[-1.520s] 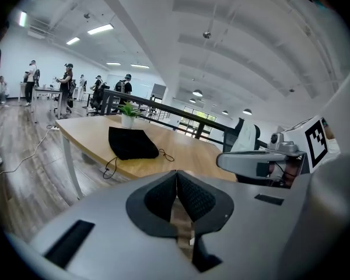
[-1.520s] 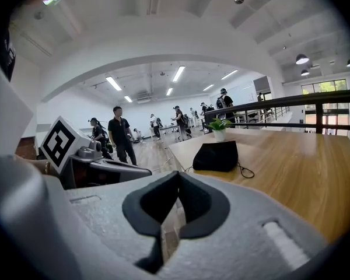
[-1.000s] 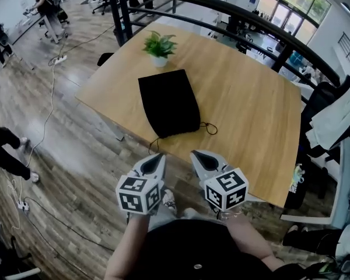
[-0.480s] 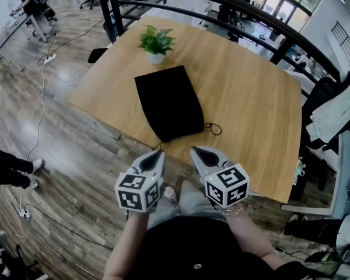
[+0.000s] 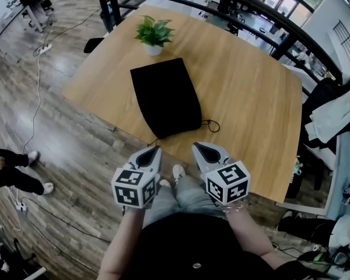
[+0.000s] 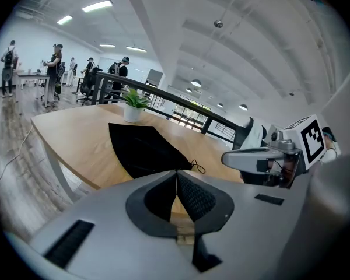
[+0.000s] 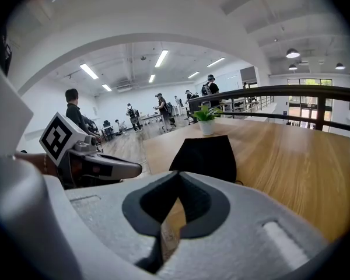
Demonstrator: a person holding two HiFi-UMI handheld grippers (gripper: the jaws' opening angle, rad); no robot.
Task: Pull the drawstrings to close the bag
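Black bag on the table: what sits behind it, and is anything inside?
A potted plant stands just beyond the black bag on the table. The cloth hides whatever is inside.

The near end of the bag is covered by the left tongs in the left gripper view and by the right tongs in the right gripper view. In the head view the cord at the bag's near left corner is too thin to trace to its end.
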